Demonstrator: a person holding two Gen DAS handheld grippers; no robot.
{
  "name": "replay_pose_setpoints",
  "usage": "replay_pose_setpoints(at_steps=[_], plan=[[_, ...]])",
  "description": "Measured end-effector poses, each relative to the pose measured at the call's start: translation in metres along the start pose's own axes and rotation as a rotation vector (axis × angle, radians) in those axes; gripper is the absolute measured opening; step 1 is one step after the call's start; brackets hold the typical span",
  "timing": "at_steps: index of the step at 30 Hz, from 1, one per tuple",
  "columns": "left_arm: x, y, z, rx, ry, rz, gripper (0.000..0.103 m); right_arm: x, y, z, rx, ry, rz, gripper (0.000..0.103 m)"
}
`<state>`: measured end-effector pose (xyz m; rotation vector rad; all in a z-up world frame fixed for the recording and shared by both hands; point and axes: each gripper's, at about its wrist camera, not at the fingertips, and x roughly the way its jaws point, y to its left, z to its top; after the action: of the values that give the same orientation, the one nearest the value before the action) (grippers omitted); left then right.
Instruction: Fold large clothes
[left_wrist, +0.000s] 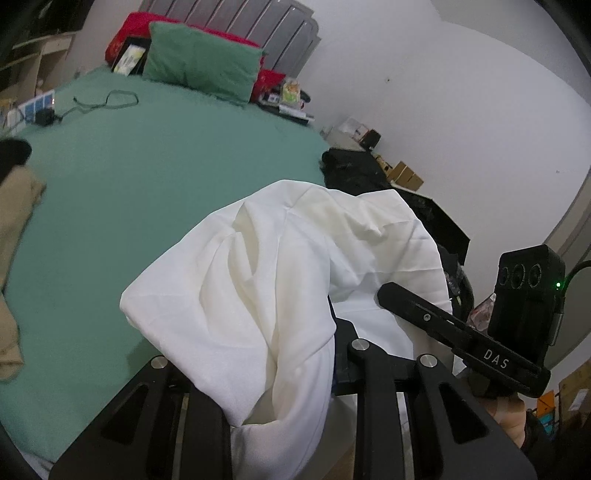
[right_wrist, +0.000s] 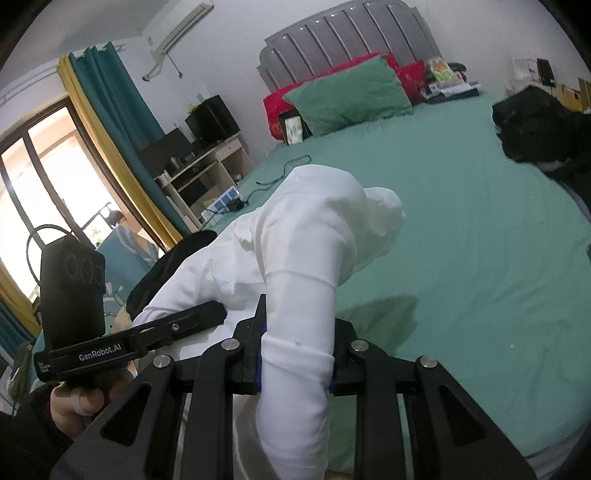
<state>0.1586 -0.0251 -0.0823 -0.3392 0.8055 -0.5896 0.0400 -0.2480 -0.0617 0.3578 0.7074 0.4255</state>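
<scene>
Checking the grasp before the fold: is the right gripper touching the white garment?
Touching. The right wrist view shows the right gripper closed on a bunched band of the white garment.

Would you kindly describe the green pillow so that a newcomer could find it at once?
Start at the grey padded headboard at the far end of the bed with the green sheet. Leaning in front of it, against a red cushion, is the soft rectangular green pillow. It alone matches the sheet's colour yet stands up from it.
</scene>
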Motion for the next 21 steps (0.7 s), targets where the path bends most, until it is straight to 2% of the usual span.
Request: replay_pose_setpoints(at_steps=[8,15,21], plan=[[-0.039,0.009,0.027,0.046,-0.078,0.003,0.027,0.002,0.034,0.026,-0.071,-0.051,0.009,0.024],[-0.081,0.029,0.051,0.082,-0.165,0.052,0.027,0.021,0.075,0.051,-0.143,-0.103,0.039,0.024],[-0.092,0.061,0.076,0.115,-0.161,0.104,0.027,0.054,0.106,0.062,-0.176,-0.119,0.050,0.024]])
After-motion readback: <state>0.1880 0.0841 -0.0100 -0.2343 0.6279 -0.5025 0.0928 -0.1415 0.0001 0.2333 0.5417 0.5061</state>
